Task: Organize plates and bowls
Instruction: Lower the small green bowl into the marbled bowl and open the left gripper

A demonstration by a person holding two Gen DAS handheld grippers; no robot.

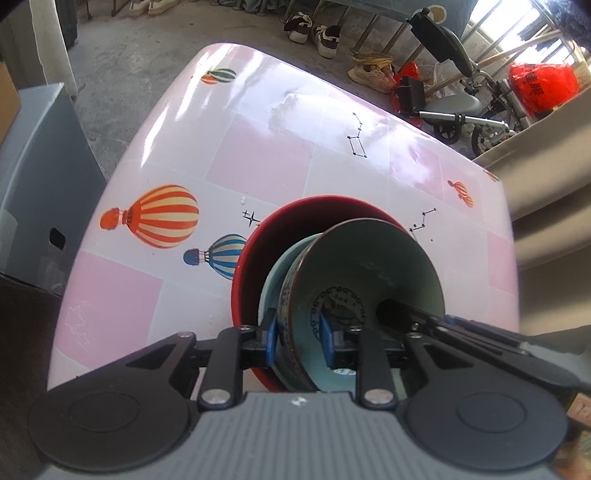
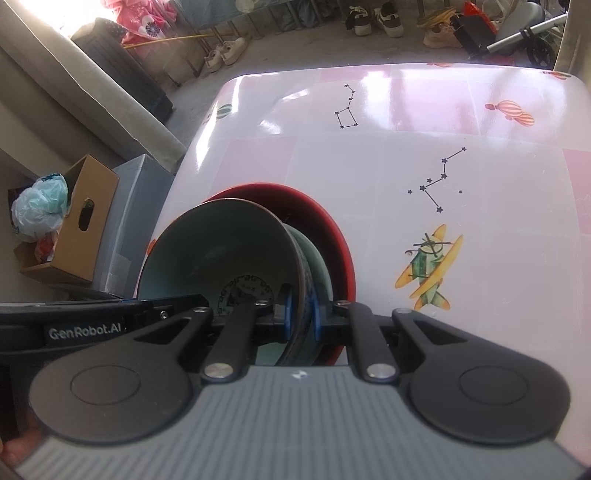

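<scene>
Three nested bowls stand on the pink balloon-print table [image 1: 258, 155]: a red bowl [image 1: 314, 206] [image 2: 328, 225] at the bottom, a pale teal bowl [image 1: 279, 269] [image 2: 320, 258] inside it, and a blue-patterned bowl [image 1: 369, 266] [image 2: 221, 243] on top, tilted. My left gripper [image 1: 299, 338] straddles the top bowl's near wall; its blue pads stand wider than the wall, so it is open. My right gripper [image 2: 301, 314] is shut on the same bowl's rim at the opposite side, one pad inside and one outside.
The table's left edge runs close to the bowls, with a grey box [image 1: 37, 166] and a cardboard box [image 2: 81, 221] on the floor below. A beige cushioned seat [image 1: 546, 177] borders the table's right. Shoes [image 1: 325, 33] and a scooter [image 1: 461, 110] lie beyond the far edge.
</scene>
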